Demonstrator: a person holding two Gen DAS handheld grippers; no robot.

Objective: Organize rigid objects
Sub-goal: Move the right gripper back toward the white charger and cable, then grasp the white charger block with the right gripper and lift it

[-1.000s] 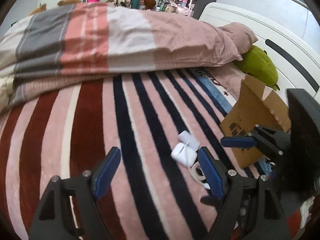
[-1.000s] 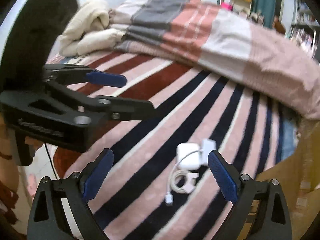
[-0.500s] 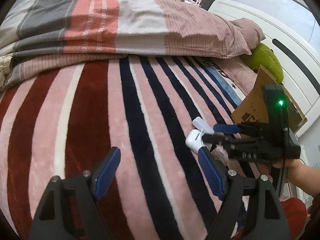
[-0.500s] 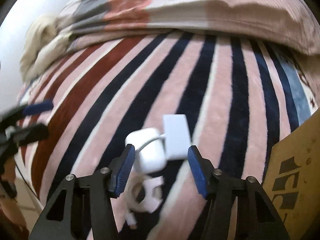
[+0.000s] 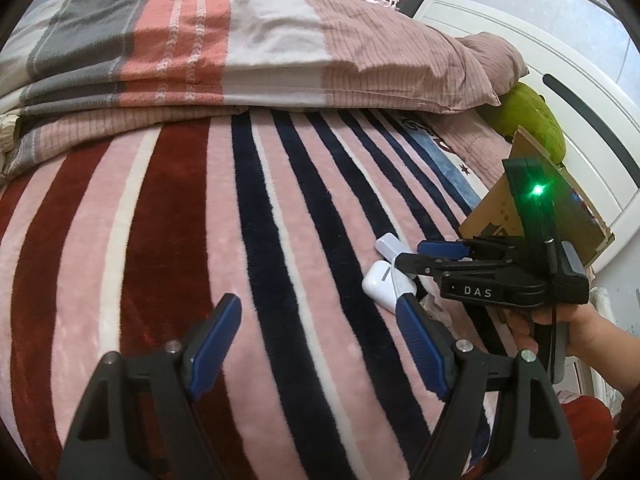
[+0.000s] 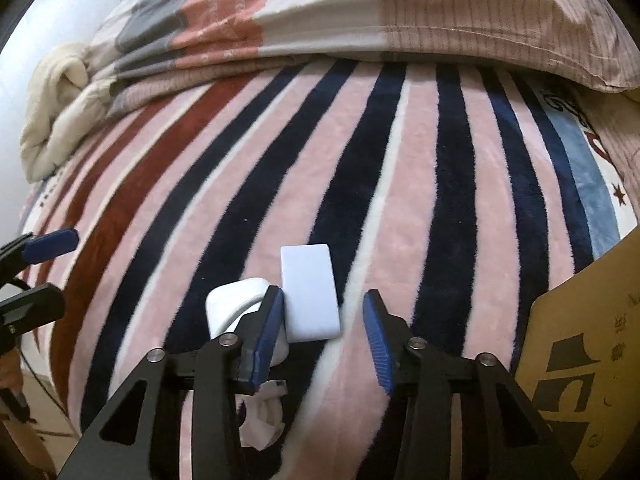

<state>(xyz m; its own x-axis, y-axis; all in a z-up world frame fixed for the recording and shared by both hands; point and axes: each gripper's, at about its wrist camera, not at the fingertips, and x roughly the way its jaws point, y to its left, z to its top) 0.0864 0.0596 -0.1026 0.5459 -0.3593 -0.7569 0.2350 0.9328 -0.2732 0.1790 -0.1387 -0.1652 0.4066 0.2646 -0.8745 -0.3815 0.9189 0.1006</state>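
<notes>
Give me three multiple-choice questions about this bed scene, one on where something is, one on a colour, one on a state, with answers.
1. Where does the flat white block lie relative to the right gripper?
A. Between its open fingers, near the left one
B. Inside the cardboard box
C. On the folded quilt

2. What colour are the pads on the gripper fingers?
A. Red
B. Blue
C. Green

3. What is the state of the left gripper?
A. Shut on the earbud case
B. Shut on a cable
C. Open, holding nothing

Answers:
1. A: the right wrist view shows the block on the striped blanket between the fingers, beside the earbud case.
2. B: both views show blue pads.
3. C: its fingers stand wide apart over bare blanket.
</notes>
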